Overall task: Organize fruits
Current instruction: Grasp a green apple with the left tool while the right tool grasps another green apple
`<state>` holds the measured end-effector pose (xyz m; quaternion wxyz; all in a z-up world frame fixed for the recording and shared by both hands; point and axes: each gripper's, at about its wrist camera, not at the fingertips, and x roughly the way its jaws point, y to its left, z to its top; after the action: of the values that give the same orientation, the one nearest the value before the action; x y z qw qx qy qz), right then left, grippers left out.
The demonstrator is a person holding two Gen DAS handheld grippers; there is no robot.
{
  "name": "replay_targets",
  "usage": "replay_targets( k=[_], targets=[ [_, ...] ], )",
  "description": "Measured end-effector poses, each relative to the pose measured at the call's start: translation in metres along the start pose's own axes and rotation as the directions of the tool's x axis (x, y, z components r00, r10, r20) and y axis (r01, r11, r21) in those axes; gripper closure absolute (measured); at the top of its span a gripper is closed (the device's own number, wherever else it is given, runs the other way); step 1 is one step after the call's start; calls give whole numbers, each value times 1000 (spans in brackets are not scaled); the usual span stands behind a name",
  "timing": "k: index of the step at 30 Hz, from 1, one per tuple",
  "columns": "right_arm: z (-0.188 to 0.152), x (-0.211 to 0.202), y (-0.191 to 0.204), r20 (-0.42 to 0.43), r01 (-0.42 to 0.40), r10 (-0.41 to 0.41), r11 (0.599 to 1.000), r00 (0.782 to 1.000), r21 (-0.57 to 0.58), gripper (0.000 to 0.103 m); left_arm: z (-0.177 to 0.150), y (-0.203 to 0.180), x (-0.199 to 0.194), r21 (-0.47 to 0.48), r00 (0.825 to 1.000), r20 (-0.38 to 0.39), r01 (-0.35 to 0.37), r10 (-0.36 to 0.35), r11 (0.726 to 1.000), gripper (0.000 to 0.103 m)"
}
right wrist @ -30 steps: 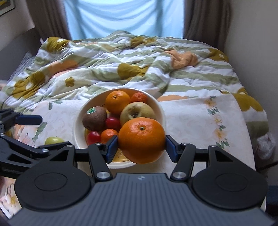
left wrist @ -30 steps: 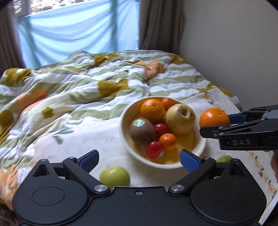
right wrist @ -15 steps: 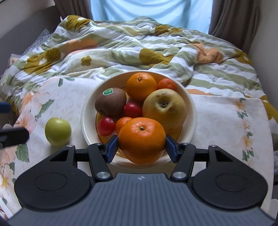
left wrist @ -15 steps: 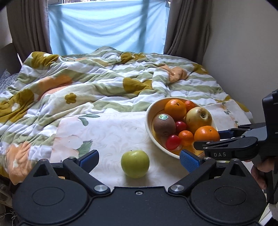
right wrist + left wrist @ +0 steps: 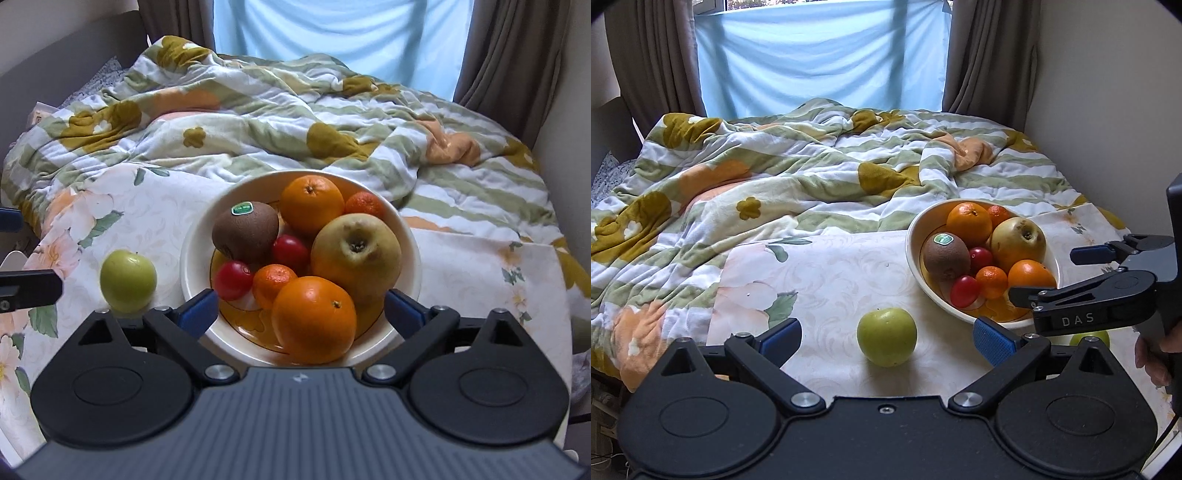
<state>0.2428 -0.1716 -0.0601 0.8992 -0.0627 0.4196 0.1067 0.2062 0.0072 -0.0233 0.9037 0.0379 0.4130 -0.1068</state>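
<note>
Right gripper (image 5: 299,308) low centre of its frame, jaws opening, pads clear of the orange (image 5: 314,319) between them; orange resting at the near edge of the bowl (image 5: 410,243), beside the pear (image 5: 356,253) and a mandarin (image 5: 274,280). Left gripper (image 5: 886,338) wide open, empty, bottom centre of its frame, green apple (image 5: 887,336) on the cloth (image 5: 831,280) between its fingers, untouched.

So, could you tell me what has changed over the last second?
The right gripper lowered the orange into the bowl and its jaws are opening, pads clear of it. The left gripper stays open near the green apple; the other fruit kept its place.
</note>
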Motion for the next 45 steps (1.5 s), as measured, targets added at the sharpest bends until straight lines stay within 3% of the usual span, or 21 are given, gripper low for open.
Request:
replay_targets(
  k=[9, 25, 34, 45],
  targets=[
    [-11, -37, -6, 22, 11, -13, 997, 1000, 75, 0, -7, -6, -24, 0, 1000, 4, 13, -13, 1000, 2],
    [-34, -131, -24, 113, 46, -67, 983, 991, 179, 0, -18, -19, -58, -4, 997, 82, 3, -3, 1000, 2],
    [-63, -133, -34, 73, 61, -81, 970, 994, 237, 0, -37, -20, -51, 11, 997, 82, -18, 17, 1000, 2],
    [-99, -93, -27, 4, 91, -96, 959, 995, 269, 0, -52, -9, -5, 36, 997, 61, -39, 37, 999, 2]
  ],
)
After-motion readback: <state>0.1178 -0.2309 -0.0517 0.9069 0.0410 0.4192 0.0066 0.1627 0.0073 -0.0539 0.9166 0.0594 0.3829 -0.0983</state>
